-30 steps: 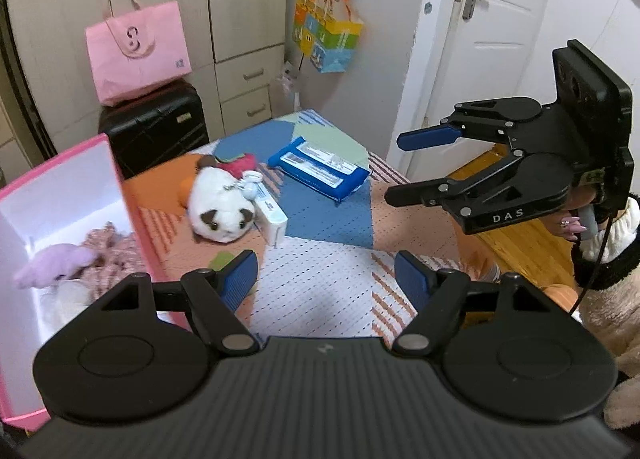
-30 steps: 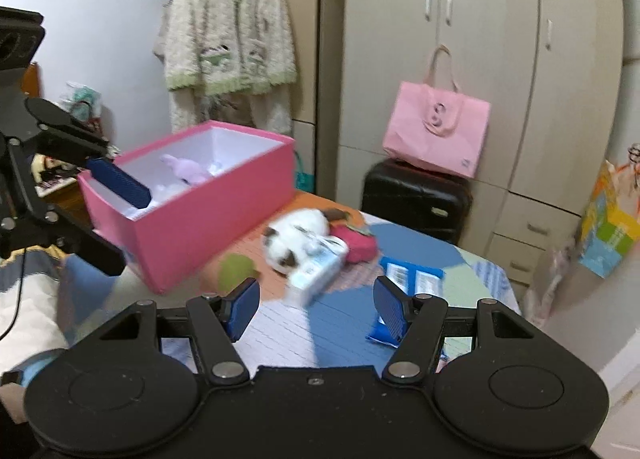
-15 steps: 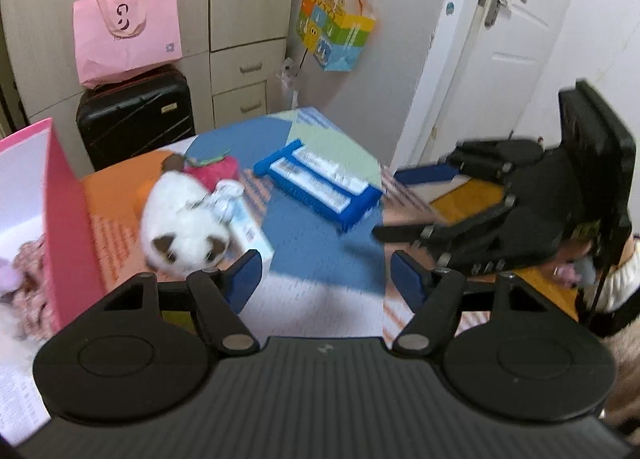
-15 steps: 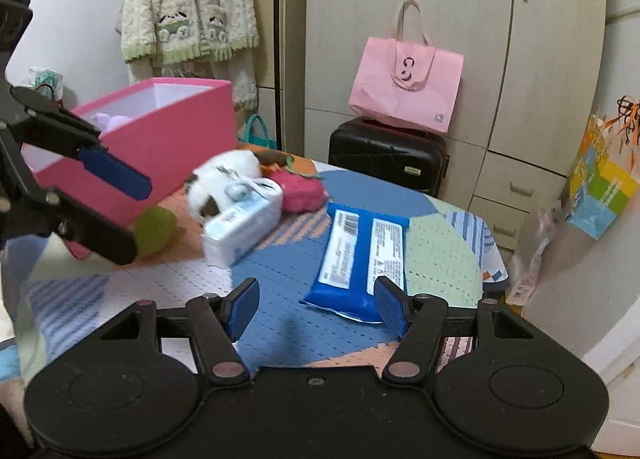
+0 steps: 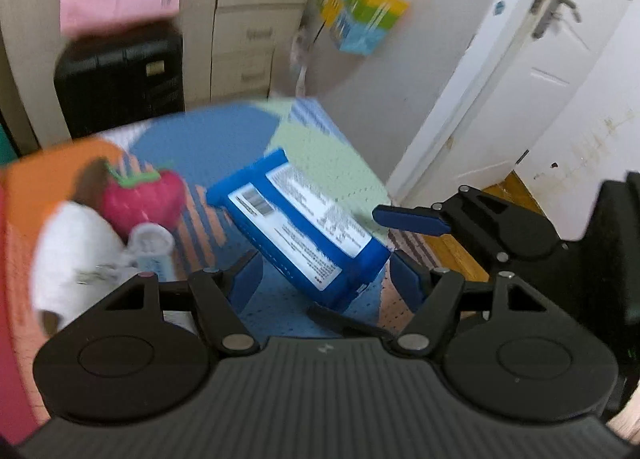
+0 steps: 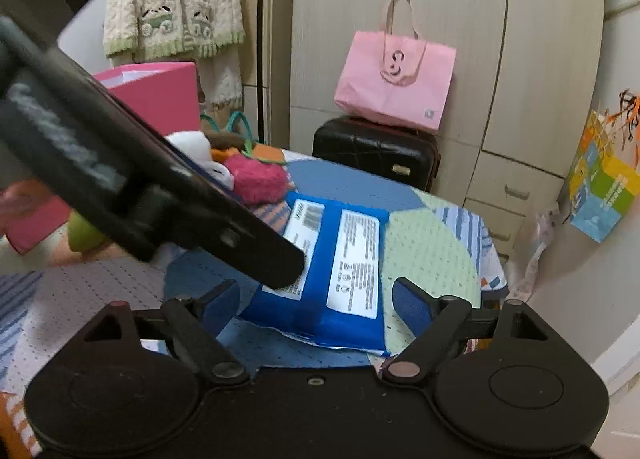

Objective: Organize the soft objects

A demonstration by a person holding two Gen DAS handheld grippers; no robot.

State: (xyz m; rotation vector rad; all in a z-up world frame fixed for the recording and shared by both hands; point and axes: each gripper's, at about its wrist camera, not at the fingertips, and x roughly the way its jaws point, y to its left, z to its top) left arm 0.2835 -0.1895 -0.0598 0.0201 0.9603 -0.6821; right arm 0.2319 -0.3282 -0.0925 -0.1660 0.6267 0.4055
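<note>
On patchwork cloth [image 6: 432, 243]: flat glossy blue pack [image 6: 340, 259], seemingly soft

blue packet [image 5: 304, 227] between claw fingers [image 5: 246, 279]

A pink tote bag [image 6: 394, 89] with 2 handles sits on top of a black hard-shell suitcase [image 6: 376, 153], which stands on the floor against a beige wardrobe [image 6: 448, 31] at the far side of the room. Left of the wardrobe a cream knitted cardigan [image 6: 174, 3] with green trim hangs on the wall. On the right a colourful gift bag [image 6: 602, 187] in yellow, green and blue hangs against the grey wall. In the left wrist view a white door [image 5: 532, 71] with a metal lever handle [image 5: 558, 9] stands to the right, above a strip of wooden floor [image 5: 460, 251].
</note>
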